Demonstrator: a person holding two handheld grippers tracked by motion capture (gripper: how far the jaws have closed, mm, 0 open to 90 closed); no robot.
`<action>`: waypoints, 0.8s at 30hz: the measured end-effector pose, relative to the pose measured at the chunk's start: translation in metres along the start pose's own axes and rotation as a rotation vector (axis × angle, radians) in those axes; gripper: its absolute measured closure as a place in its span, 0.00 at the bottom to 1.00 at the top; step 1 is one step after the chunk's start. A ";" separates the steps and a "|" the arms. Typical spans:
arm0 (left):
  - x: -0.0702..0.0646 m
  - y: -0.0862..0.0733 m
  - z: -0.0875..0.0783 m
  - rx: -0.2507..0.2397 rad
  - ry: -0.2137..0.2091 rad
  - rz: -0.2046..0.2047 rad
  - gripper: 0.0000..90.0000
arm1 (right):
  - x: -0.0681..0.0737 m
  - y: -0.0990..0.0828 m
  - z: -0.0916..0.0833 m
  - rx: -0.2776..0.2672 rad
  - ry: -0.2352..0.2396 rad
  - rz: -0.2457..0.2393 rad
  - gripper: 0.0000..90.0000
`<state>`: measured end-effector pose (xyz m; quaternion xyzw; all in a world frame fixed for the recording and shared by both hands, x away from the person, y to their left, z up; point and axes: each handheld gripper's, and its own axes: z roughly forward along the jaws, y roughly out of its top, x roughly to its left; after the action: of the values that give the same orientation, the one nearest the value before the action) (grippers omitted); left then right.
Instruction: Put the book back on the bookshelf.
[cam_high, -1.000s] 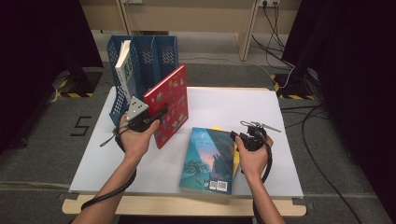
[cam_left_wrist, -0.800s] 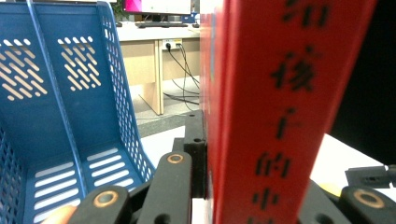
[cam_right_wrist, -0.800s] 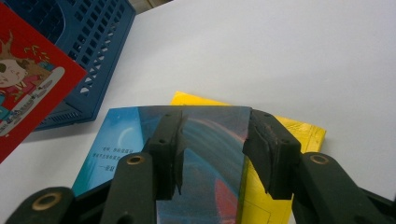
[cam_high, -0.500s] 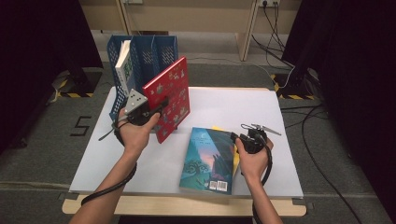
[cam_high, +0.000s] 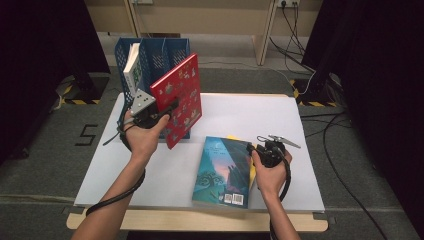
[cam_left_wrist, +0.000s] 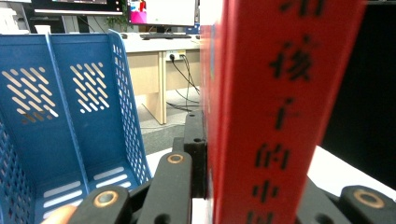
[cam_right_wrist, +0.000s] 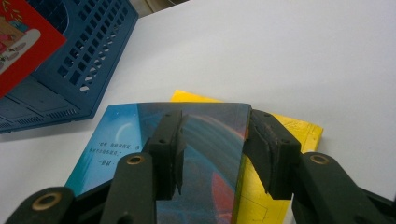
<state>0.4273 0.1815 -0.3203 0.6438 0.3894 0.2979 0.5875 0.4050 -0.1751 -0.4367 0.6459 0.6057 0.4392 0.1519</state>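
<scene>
Red hardcover book (cam_high: 179, 100) with cartoon pictures on its cover and black characters down its spine, held upright and a little tilted, clear of the white tabletop (cam_high: 240, 115) near its far left corner, just in front of the blue perforated plastic file rack (cam_high: 150, 60). Pinched at the spine by the left gripper (cam_high: 167, 111), jaws clamped tight on either side of the red cover. Left hand (cam_high: 142, 132) raised off the surface, forearm angled in from the near left edge. Blue-green paperback book (cam_high: 222, 170) lying flat toward the near right edge, atop a yellow book (cam_right_wrist: 285, 140) peeking out beneath. Right gripper (cam_high: 256, 149) low at the paperback's right edge, jaws spread, straddling that edge, no squeeze apparent. Right hand (cam_high: 270, 167) resting by the near edge, wrist level.
</scene>
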 end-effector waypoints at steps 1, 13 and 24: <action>0.000 0.001 0.000 0.000 0.000 0.001 0.88 | -0.001 0.000 0.000 -0.003 0.000 -0.012 0.63; 0.004 0.013 0.000 -0.018 0.013 -0.007 0.88 | -0.001 -0.003 -0.001 -0.017 0.001 -0.009 0.63; 0.015 0.022 -0.001 -0.025 0.037 -0.007 0.88 | -0.002 -0.004 -0.001 -0.021 0.004 -0.016 0.63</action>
<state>0.4378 0.1944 -0.2998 0.6296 0.3985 0.3125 0.5892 0.4018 -0.1768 -0.4394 0.6384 0.6067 0.4454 0.1610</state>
